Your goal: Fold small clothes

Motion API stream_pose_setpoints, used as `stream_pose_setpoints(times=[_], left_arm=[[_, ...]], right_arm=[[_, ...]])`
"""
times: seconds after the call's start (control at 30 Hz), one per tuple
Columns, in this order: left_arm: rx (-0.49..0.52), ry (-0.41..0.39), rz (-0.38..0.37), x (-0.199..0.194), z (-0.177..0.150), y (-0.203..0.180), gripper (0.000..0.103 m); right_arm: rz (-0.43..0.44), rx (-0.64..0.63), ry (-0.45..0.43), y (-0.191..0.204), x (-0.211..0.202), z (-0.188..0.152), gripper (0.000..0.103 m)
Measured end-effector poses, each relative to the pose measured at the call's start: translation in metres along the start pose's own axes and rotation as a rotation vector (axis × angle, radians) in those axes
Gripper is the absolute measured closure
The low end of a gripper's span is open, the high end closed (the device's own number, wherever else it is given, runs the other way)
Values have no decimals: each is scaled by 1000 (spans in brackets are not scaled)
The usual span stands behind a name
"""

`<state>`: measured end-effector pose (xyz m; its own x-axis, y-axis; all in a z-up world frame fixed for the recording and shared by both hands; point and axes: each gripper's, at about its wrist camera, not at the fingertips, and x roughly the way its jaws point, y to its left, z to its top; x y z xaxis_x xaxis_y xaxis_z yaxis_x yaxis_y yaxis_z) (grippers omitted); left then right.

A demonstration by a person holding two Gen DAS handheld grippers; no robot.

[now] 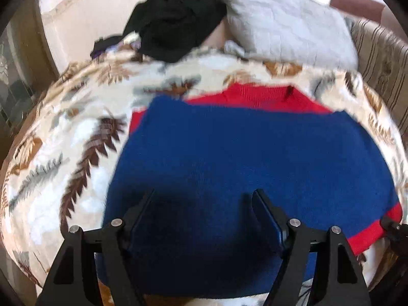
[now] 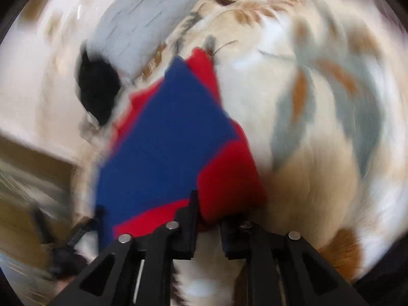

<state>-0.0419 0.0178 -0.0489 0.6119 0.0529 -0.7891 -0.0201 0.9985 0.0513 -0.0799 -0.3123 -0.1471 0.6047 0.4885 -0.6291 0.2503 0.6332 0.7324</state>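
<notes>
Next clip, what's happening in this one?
A person with a handheld gripper in each hand is folding a blue and red sweater on a leaf-patterned blanket. The left gripper hovers over the blue part, jaws wide apart and gripping nothing. The right gripper has its jaws narrowed around the red edge; the view is too blurred to confirm a pinch. A black garment and grey pillow lie beyond.

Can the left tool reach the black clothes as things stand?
Probably yes. The left tool is open and holds nothing, over the blue-red sweater. The black clothes lie beyond it on the blanket, beside the pillow, nothing between.
</notes>
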Motion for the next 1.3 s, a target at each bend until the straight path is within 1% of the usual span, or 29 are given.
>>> stream_pose_setpoints(times=[0.03,0.07,0.1,0.13,0.17,0.2,0.27,0.33,0.37,0.43,0.5,0.57,0.6,0.63,0.67,0.7,0.77,0.83,0.87,0.9,0.97,1.0,1.07,1.13,1.17,1.2,1.23,1.27,1.3], left_arm=[[15,-16,21,0,-1,-1,24],[28,-4,34,6,-2,-2,24],[50,60,42,22,-7,-3,24],[45,62,35,31,-12,-2,20],[38,27,35,29,-15,-1,19],[50,22,44,30,-17,-3,19],[51,20,50,31,-16,-5,19],[51,18,44,33,-17,-4,19],[51,17,42,34,-16,-3,19],[54,14,41,34,-16,-3,19],[54,13,42,36,-14,-2,19],[54,9,44,32,-17,-2,19],[55,7,45,31,-18,-2,19],[56,4,46,31,-18,-2,19],[58,1,45,31,-19,-2,19],[58,-2,42,31,-19,-2,19],[58,-8,39,32,-19,-2,19],[61,-15,49,33,-19,-5,18],[63,-16,51,33,-19,-5,18],[64,-13,47,33,-19,-4,18],[66,5,23,31,-16,0,18],[63,22,9,27,-12,3,19],[27,9,0,11,-7,12,20],[-28,-69,-12,-17,-7,30,20],[-53,-83,-24,-25,-9,37,20],[-85,-80,-34,-29,-13,48,20],[-125,-34,-37,-23,-22,60,20],[-142,14,-41,-14,-28,65,24],[-155,108,-45,5,-40,73,56]], right_arm=[[-15,-28,1,2,-7,2,69],[-28,-54,-21,6,-17,4,63],[-14,-67,-54,7,-29,6,50],[-16,-81,-75,9,-36,9,46],[-34,-105,-93,11,-42,15,46],[-43,-124,-105,14,-45,23,46],[-25,-139,-106,18,-42,48,39],[-20,-178,-61,31,-23,72,22],[-22,-211,-41,36,-12,84,22],[-78,-260,-11,44,18,109,22],[-109,-260,30,46,47,127,22],[-100,-274,157,48,82,136,21],[-118,-315,157,55,87,135,30],[-148,-352,165,62,88,134,90],[-155,-357,154,69,82,134,87],[-162,-395,100,81,66,132,88],[-196,-416,41,85,54,130,88],[-259,-372,96,66,76,131,87],[-257,-352,99,57,81,129,86],[-241,-342,66,55,77,127,78],[-259,-321,41,57,67,125,50],[-278,-332,9,62,57,123,28],[-282,-391,-59,76,33,114,28],[-254,-418,-102,90,13,104,28],[-217,-425,-115,99,0,96,28],[-177,-425,-117,105,-7,89,28],[-133,-425,-113,110,-11,80,28],[-60,-431,-97,116,-15,65,28],[-19,-444,-76,122,-11,53,27]])
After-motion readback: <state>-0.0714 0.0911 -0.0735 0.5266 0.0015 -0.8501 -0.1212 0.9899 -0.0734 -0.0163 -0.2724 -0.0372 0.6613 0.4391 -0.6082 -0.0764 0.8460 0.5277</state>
